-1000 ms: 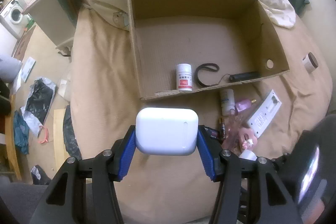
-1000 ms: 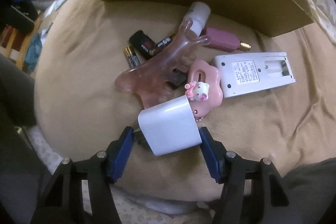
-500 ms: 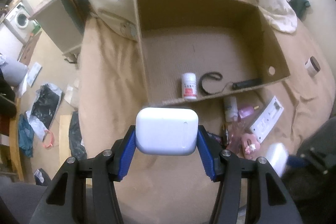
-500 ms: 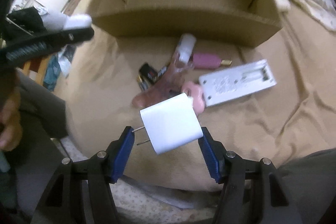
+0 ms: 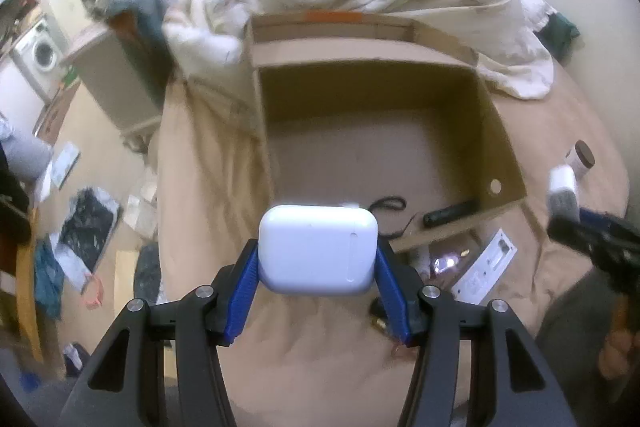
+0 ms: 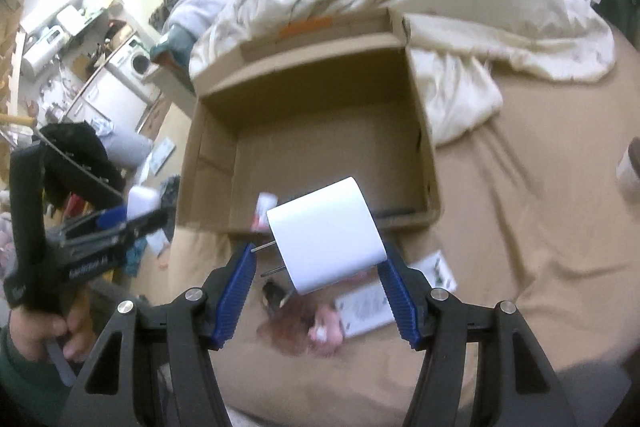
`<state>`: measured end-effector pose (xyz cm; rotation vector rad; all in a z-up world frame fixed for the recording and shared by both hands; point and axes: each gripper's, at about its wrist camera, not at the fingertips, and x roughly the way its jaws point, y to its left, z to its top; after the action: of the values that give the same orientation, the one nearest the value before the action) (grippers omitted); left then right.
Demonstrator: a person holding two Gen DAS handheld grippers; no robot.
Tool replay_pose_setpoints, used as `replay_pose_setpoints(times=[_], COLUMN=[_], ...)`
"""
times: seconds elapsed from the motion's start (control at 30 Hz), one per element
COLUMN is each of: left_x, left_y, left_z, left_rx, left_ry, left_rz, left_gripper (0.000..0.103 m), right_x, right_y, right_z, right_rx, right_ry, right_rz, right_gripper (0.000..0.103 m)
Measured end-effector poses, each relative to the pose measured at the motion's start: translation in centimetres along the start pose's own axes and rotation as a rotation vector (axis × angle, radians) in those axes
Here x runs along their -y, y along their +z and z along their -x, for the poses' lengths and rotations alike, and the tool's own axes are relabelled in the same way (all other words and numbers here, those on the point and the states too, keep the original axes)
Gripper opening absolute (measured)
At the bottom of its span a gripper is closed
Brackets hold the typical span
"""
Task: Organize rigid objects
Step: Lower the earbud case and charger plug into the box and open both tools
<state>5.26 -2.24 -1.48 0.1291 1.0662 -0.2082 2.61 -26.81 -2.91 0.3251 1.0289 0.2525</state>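
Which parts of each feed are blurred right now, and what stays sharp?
Left wrist view: earbuds case and fingers sharp; cardboard box and right gripper motion-smeared. Right wrist view: charger plug crisp; the pink clutter on the bedsheet smeared; fisheye bends the edges.

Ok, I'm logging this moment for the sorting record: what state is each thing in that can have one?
left claw: shut on the earbud case
earbud case: lid closed, held off the bed
right claw: shut on the charger plug
charger plug: tilted, prongs pointing left, held off the bed
cardboard box: open on top, a few items inside
remote: face down on the bed, battery bay uncovered
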Motion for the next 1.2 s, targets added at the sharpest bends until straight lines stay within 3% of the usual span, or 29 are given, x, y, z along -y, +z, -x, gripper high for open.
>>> replay_pose_setpoints(times=[0.33, 0.5, 0.63, 0.93, 1.2], left_x=[2.7, 3.1, 2.9, 2.5, 3.3], left_y=[4.5, 3.7, 2.9, 2.6, 2.4], left_z=[-3.3, -7.5, -9.8, -11.3, -11.6], left_rx=[0.006, -0.045, -0.098, -0.129, -0.13], left_ry=[0.006, -0.008, -0.013, -0.003, 0.041], left_rz=[-0.065, -0.047, -0.012, 0.009, -0.033], left_gripper=[0.052, 0.052, 0.052, 0.052, 0.052], right_x=[1.5, 2.8, 2.6, 2.3, 2.1], right_y=[3.5, 2.6, 2.5, 2.4, 2.2], right_z=[-3.8, -7.1, -8.3, -10.0, -10.3], right_rx=[0.08, -0.008, -0.04, -0.102, -0.118], right_ry=[-0.022, -0.059, -0.096, -0.129, -0.152], right_rz=[-0.029, -0.069, -0.026, -0.012, 0.012], right_gripper=[0.066, 0.066, 0.066, 0.066, 0.066])
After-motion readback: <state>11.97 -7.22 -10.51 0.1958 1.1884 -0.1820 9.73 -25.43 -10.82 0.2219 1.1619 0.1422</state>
